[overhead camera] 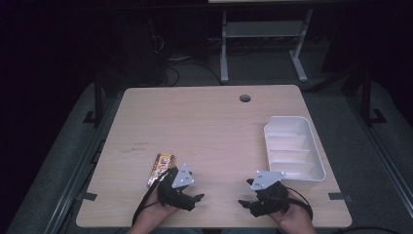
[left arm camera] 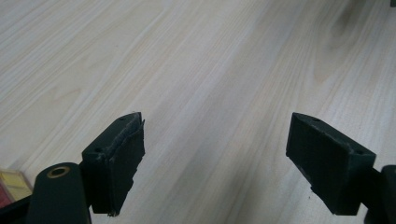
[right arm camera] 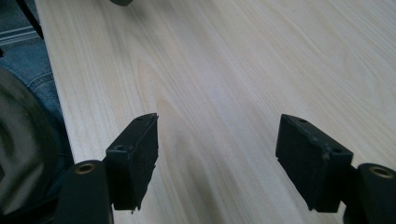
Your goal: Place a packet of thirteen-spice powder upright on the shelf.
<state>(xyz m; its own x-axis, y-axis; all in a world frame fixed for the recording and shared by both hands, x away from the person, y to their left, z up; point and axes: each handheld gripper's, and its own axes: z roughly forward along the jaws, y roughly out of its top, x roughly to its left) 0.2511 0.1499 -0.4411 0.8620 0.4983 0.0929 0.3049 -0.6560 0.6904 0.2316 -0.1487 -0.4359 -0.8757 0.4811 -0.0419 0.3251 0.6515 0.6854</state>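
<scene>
Snack packet [overhead camera: 160, 169], yellow and dark print, is lying flat near the desk's [overhead camera: 204, 126] front-left. White divided tray [overhead camera: 293, 146] is sitting upright at the right edge, compartments looking empty.

My left black two-jaw gripper [overhead camera: 197, 198] carried a grey three-cornered plate [overhead camera: 183, 176] at its 12 o'clock, with a black cable [overhead camera: 146, 200] trailing off at 8. My right black two-jaw gripper [overhead camera: 245, 204] bore a like grey plate [overhead camera: 267, 179]. Each jaw was a black block with small screw holes. I wore blue jeans [right arm camera: 44, 91].
</scene>
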